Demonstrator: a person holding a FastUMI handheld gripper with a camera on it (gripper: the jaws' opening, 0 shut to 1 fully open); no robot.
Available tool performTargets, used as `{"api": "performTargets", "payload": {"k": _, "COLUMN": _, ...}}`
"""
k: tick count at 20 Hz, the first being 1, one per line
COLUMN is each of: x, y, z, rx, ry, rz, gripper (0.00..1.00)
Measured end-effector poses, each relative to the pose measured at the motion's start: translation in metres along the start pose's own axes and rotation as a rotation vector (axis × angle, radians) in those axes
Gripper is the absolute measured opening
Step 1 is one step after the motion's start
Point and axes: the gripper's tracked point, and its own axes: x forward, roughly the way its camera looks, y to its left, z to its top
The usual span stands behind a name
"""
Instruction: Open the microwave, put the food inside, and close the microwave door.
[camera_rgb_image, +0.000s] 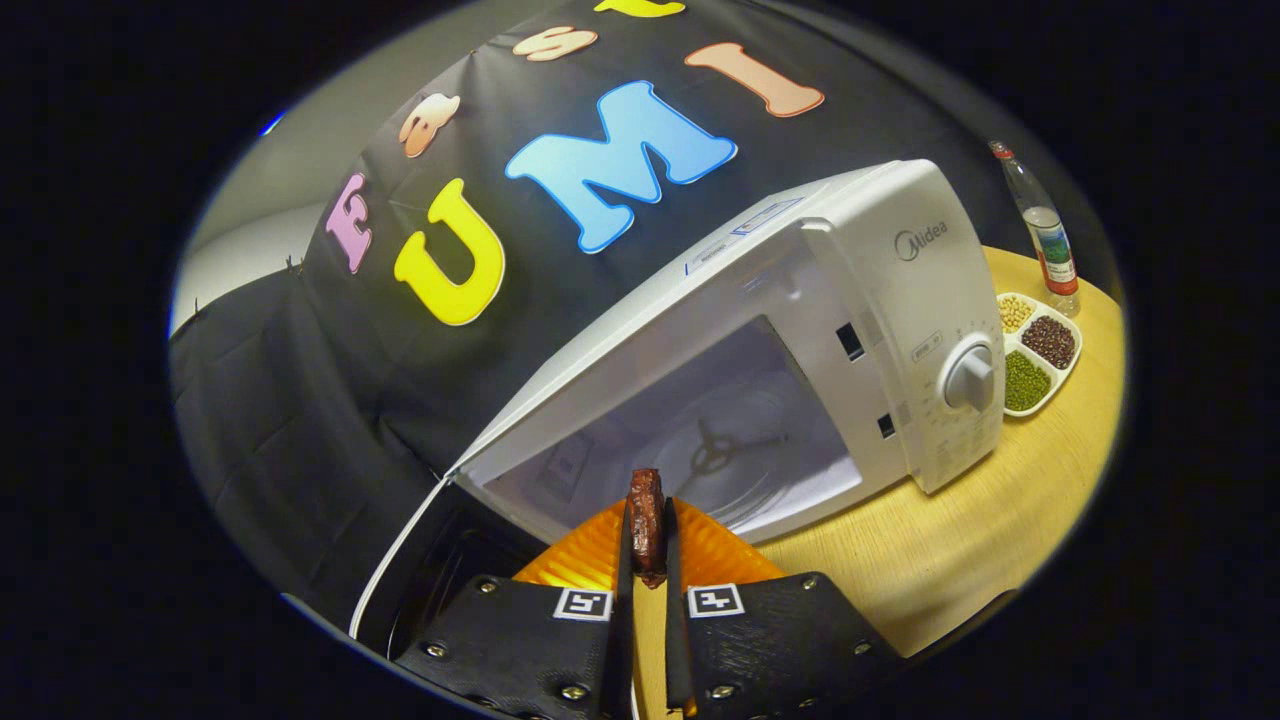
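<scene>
- Microwave (860, 330) sits on a light wooden table (960, 560), door (400, 560) swung wide open to its left side; the whole scene is tilted in the gripper view.
- Cavity is open and lit, with the glass turntable (730, 460) and its hub visible on the cavity floor.
- Control panel on the microwave's right side has a round dial (970, 378); two latch slots sit on the front frame beside the cavity.
- Food (647, 525): a dark brown, slim piece, held upright between the fingers, its top reaching up to the cavity's lower lip.
- Gripper (648, 560): fingers pressed nearly together, both pinching the food from either side.
- Food and fingertips are just outside the cavity opening, in front of its lower edge, not inside.
- Square markers sit on top of each finger body.
- Divided dish (1040, 352) stands on the table just beyond the microwave's dial side, with three compartments: pale beans, dark red-brown beans, green beans.
- Clear bottle (1040, 230) with a red cap stands behind the dish, near the table's far edge.
- Black cloth wall (330, 400) hangs behind the microwave and the open door.
</scene>
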Motion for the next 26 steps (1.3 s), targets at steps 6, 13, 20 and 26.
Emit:
{"api": "performTargets", "payload": {"k": 6, "x": 0.044, "y": -0.003, "z": -0.01, "rx": -0.059, "ry": -0.04, "rz": -0.021, "gripper": 0.13}}
{"api": "performTargets", "payload": {"k": 13, "x": 0.076, "y": -0.023, "z": -0.015, "rx": -0.071, "ry": -0.067, "rz": -0.097, "gripper": 0.13}}
{"api": "performTargets", "payload": {"k": 20, "x": 0.084, "y": -0.06, "z": -0.003, "rx": -0.295, "ry": -0.061, "rz": -0.315, "gripper": 0.47}}
{"api": "performTargets", "payload": {"k": 26, "x": 0.06, "y": -0.045, "z": 0.022, "rx": -0.393, "ry": -0.121, "rz": -0.317, "gripper": 0.97}}
